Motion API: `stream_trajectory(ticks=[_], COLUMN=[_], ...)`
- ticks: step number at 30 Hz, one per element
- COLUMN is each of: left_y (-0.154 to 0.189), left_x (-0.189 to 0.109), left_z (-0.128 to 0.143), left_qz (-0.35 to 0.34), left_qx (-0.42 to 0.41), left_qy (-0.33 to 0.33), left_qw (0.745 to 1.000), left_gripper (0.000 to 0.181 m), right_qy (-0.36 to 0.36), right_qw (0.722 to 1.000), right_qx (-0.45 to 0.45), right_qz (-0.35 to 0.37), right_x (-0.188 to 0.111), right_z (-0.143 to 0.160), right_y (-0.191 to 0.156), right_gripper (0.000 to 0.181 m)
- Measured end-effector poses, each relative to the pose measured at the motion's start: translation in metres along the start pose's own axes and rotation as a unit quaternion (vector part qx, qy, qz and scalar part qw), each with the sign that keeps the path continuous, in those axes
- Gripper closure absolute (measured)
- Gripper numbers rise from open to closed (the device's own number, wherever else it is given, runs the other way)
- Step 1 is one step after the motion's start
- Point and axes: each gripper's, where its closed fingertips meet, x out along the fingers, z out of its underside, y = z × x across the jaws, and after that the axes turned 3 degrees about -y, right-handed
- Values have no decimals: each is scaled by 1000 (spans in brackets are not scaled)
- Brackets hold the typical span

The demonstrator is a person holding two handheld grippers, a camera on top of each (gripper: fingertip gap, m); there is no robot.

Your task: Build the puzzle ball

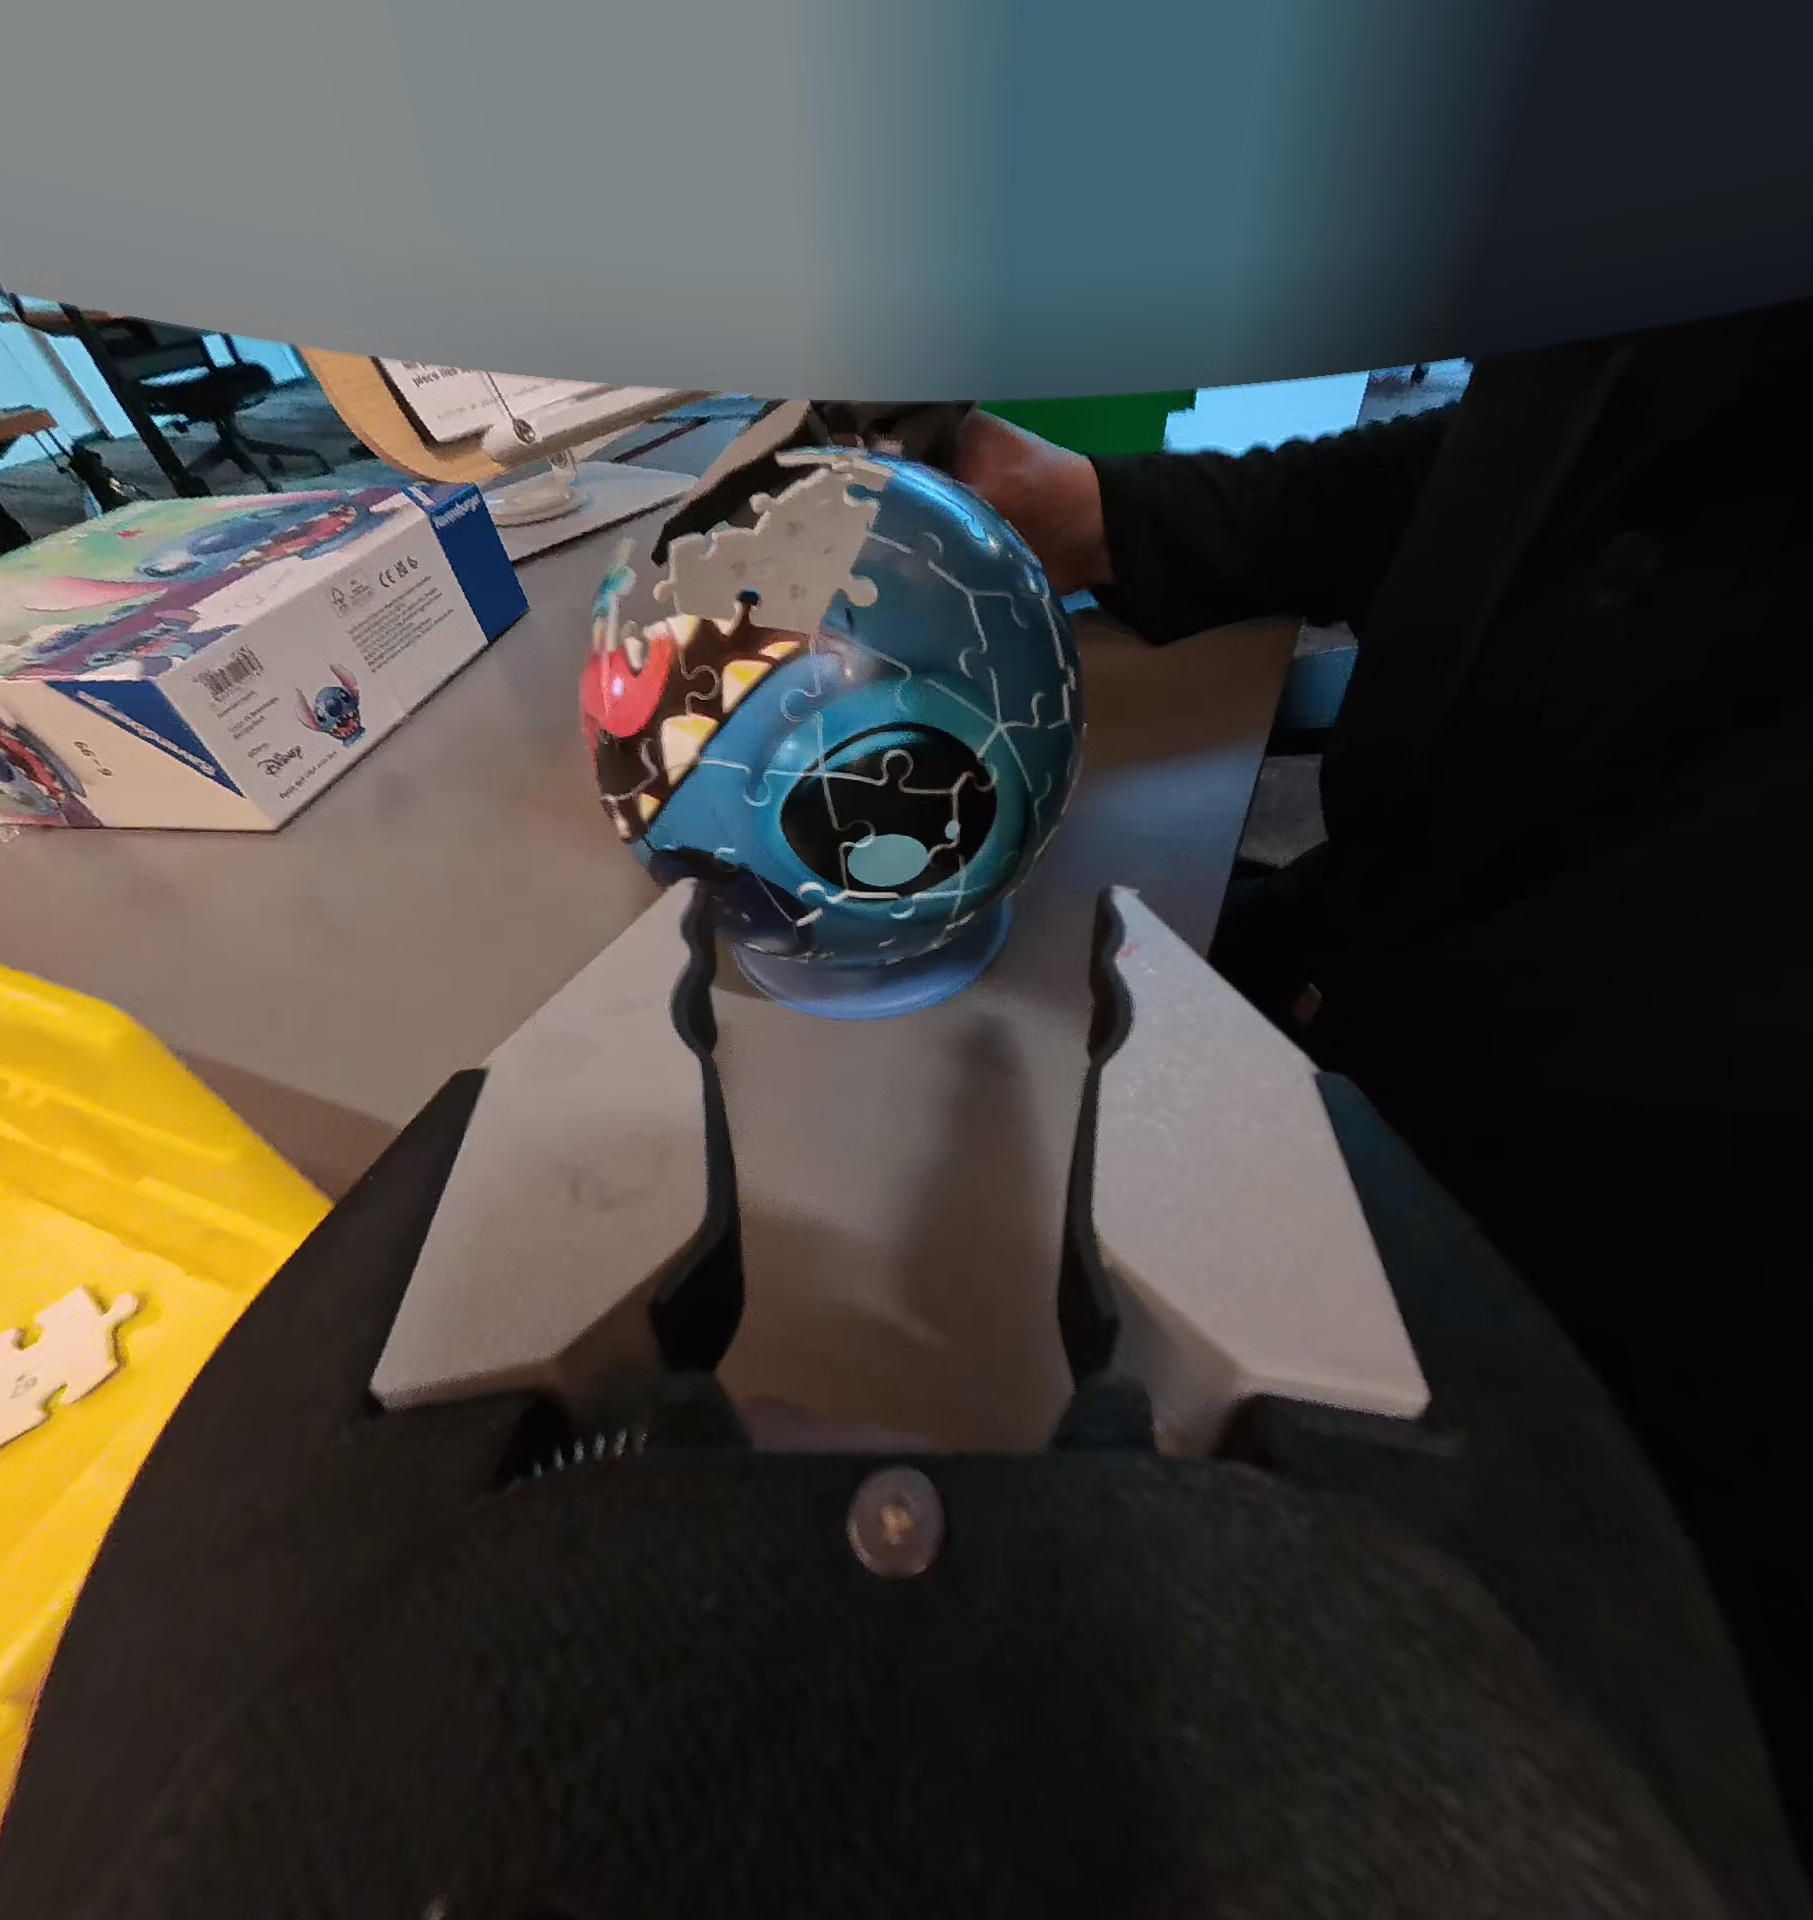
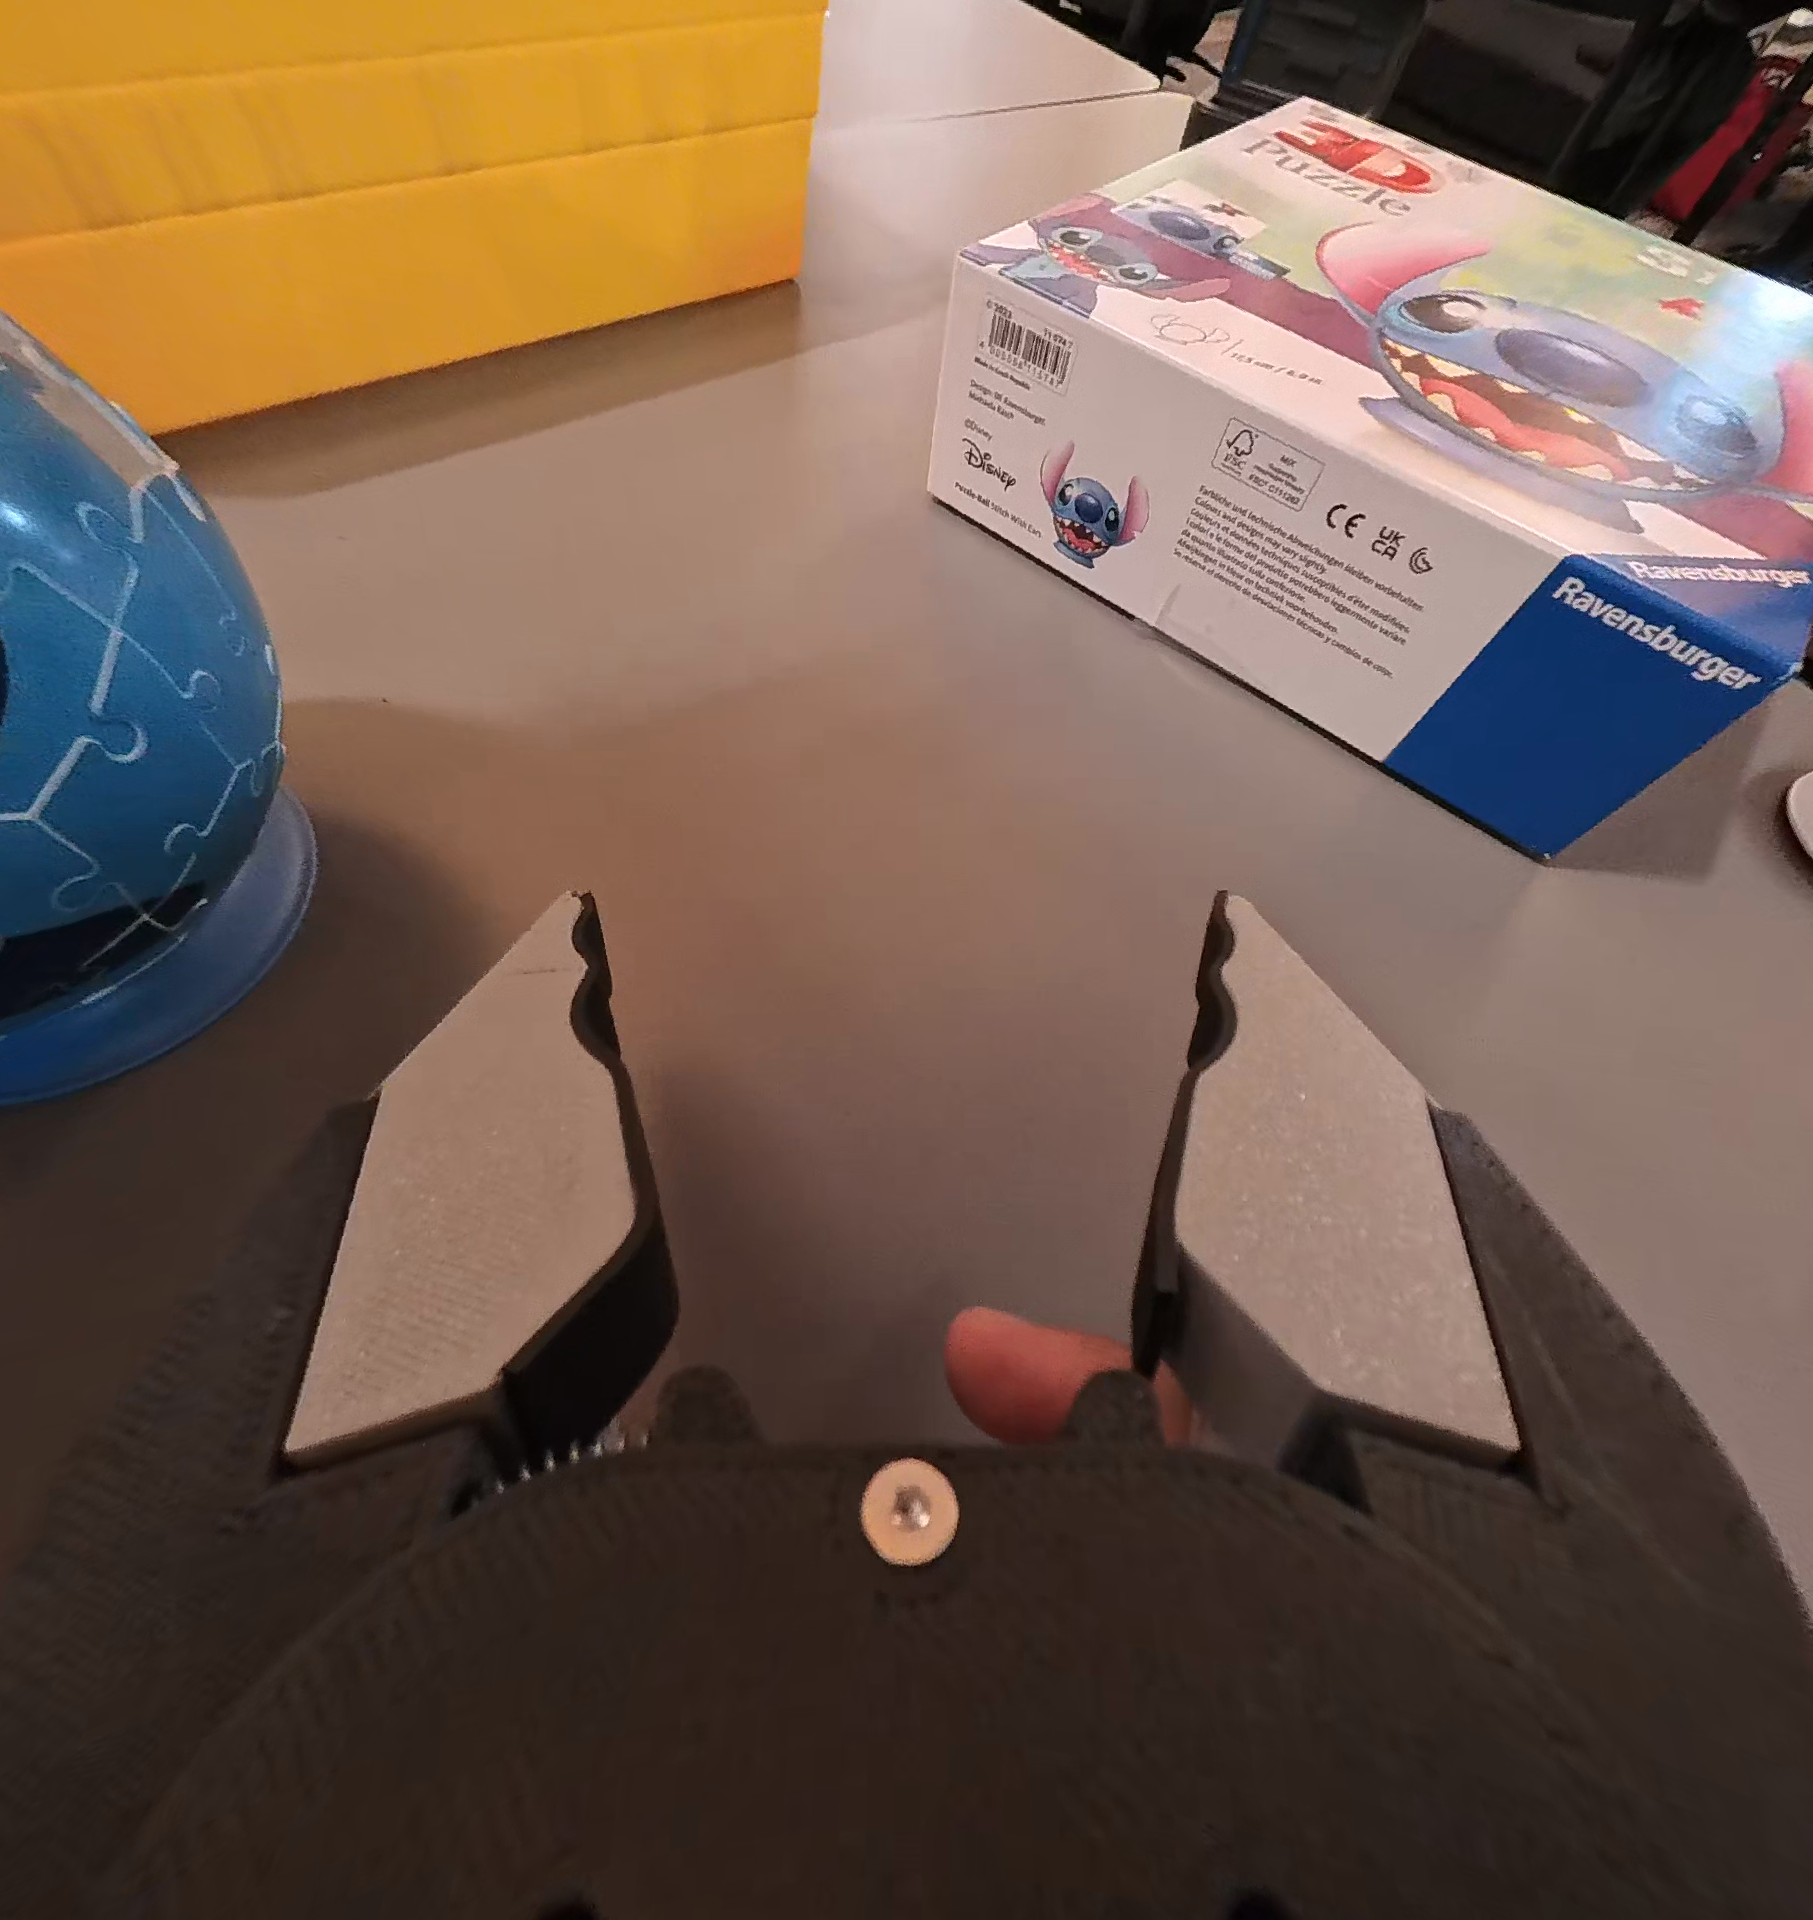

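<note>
Ball (image 1: pixel 860 727) on stand nearly built, gap at top; both grippers (image 1: pixel 902 935) (image 2: pixel 902 935) released, empty; loose piece (image 1: pixel 40 1361) to be fetched next.

Glaring softly off the glossy blue puzzle ball (image 1: pixel 881 707) and smooth grey tabletop (image 2: pixel 777 675); bending straight lines near wide-angle edges; blurring the yellow plastic bin (image 1: pixel 81 1195).
</note>
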Motion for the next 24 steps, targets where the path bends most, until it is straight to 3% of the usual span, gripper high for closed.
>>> stream_trajectory(ticks=[3, 7, 9, 10, 12, 15, 18, 21, 24], left_y=[-22, -92, -129, -145, -178, -209, -218, -217, -218], left_x=[-18, -77, -108, -119, -141, -154, -152, -156, -157], left_z=[-11, -27, -27, -16, 15, 50, 75, 103, 121], left_qz=[-46, -195, -230, -221, -210, -188, -172, -183, -199], left_qx=[-34, -13, 10, 8, -4, -12, -20, -80, -126], left_qy=[15, -100, -173, -229, -351, -459, -533, -601, -627], left_qw=[998, 976, 958, 948, 913, 868, 828, 774, 743], left_gripper=[115, 116, 124, 129, 118, 124, 125, 129, 129], right_qy=[-1, 3, 3, 5, 6, 12, 15, 17, 15], right_qw=[1000, 1000, 1000, 1000, 999, 998, 998, 997, 997], right_qx=[-4, -6, -10, -15, -28, -45, -58, -69, -76], right_qz=[9, -3, -19, -25, -36, -34, -29, -30, -28], right_x=[0, 0, 1, 1, 2, 0, -3, -5, -5], right_z=[0, -1, -1, -2, -3, -4, -3, -2, -2], right_y=[1, -2, -5, -7, -12, -15, -18, -22, -24], right_gripper=[71, 72, 71, 70, 71, 71, 72, 73, 74])
